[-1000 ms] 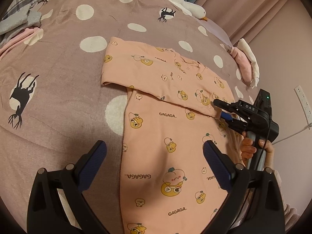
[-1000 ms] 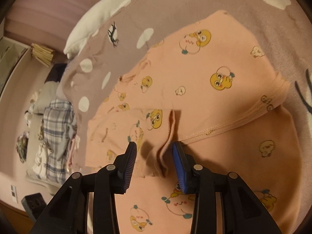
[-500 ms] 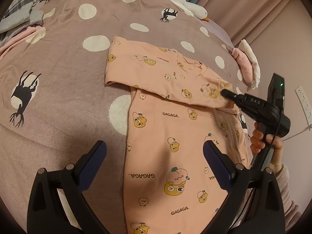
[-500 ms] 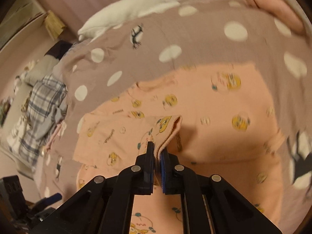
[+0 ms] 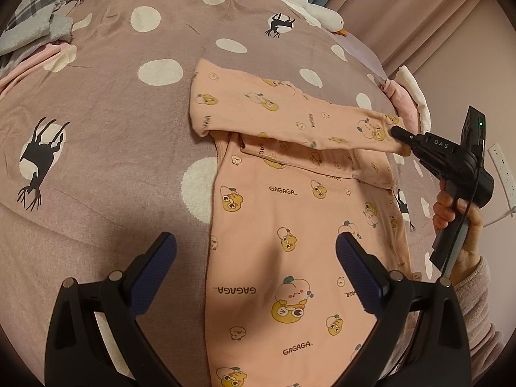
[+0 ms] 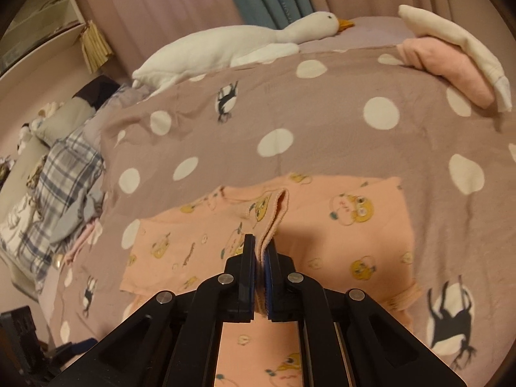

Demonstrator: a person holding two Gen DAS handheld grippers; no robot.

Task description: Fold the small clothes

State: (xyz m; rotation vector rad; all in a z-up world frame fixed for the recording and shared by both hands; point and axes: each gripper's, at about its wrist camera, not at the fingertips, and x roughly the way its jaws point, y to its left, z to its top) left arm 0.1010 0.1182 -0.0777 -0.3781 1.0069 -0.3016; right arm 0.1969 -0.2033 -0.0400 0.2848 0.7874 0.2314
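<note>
A peach shirt (image 5: 290, 225) lies on the spotted cover (image 5: 113, 96), one sleeve (image 5: 290, 119) folded across its chest. The right gripper (image 6: 262, 251) pinches the sleeve's cuff (image 6: 274, 216), lifted off the shirt. The left gripper (image 5: 256, 258) hovers wide over the hem, holding nothing. Only the left view shows the hand (image 5: 458, 219) gripping the right tool; only the right view shows the whole goose toy (image 6: 225, 48) and plaid clothes (image 6: 64, 177).
</note>
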